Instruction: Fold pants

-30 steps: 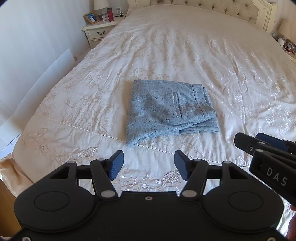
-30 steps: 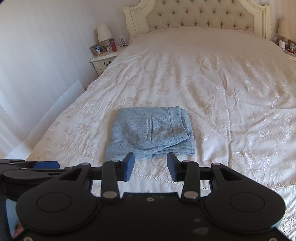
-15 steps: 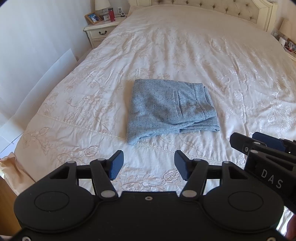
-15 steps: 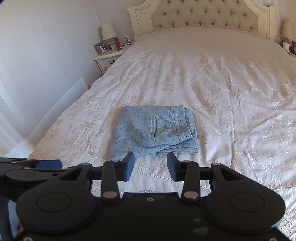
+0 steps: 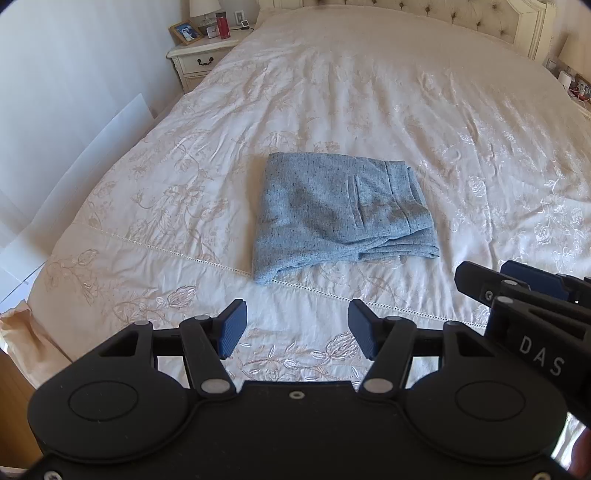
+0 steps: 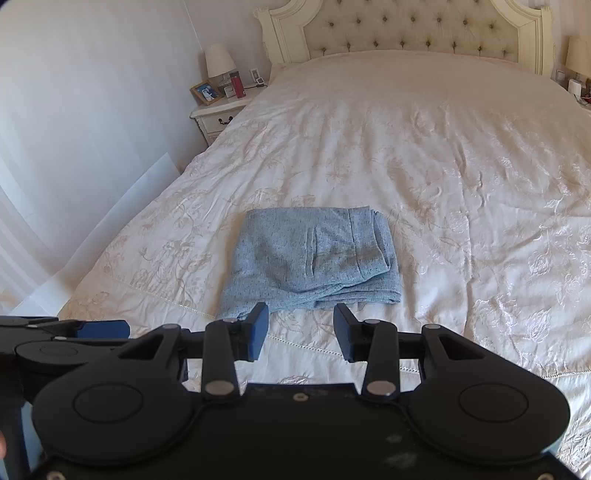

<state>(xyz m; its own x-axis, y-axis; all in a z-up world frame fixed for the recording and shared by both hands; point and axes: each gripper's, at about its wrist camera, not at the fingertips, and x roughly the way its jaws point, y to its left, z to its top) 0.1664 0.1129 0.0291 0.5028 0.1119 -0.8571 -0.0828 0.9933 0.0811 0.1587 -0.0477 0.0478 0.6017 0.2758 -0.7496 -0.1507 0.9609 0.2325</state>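
Note:
Light blue speckled pants [image 5: 340,210] [image 6: 314,262] lie folded into a compact rectangle on the cream bedspread [image 5: 369,92], a back pocket facing up. My left gripper [image 5: 295,328] hovers open near the foot of the bed, short of the pants, nothing between its blue pads. In the right wrist view my right gripper [image 6: 301,330] is open too, just before the pants' near edge and above it, holding nothing. Each gripper shows at the edge of the other's view.
A tufted cream headboard [image 6: 406,29] stands at the far end. A nightstand [image 6: 218,118] at the left carries a lamp, a photo frame and a red bottle. A white wall runs along the bed's left side. Small items sit on the far right stand [image 5: 576,85].

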